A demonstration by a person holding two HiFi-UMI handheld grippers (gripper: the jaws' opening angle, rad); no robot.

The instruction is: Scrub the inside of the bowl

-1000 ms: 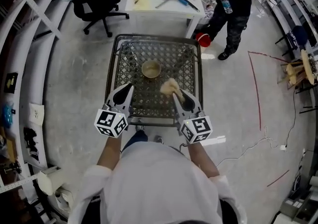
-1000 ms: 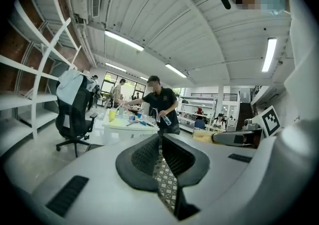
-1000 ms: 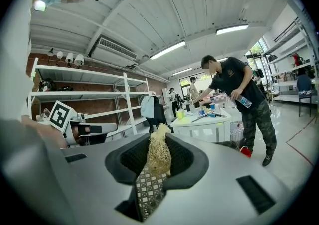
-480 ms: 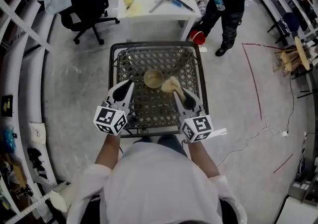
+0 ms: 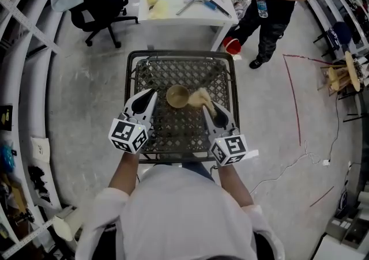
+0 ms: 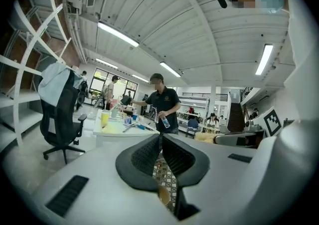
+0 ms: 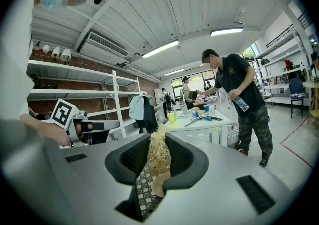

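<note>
head view: bowl (image 5: 177, 96) sits mouth-up on the mesh table (image 5: 173, 132); right gripper (image 5: 209, 109) clamps a straw scrubber (image 5: 200, 99), long axis pointing forward-left, at the bowl's right edge; left gripper (image 5: 146, 101) closed, empty, just beside it

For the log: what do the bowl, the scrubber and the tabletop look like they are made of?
The bowl is tan and matte, probably wood or bamboo, though it is too small to be sure. The scrubber, clamped in the right tongs, is a tangle of pale straw-coloured strands, likely natural fibre. The tabletop is a dark open lattice in a tubular frame, seemingly painted metal.
</note>
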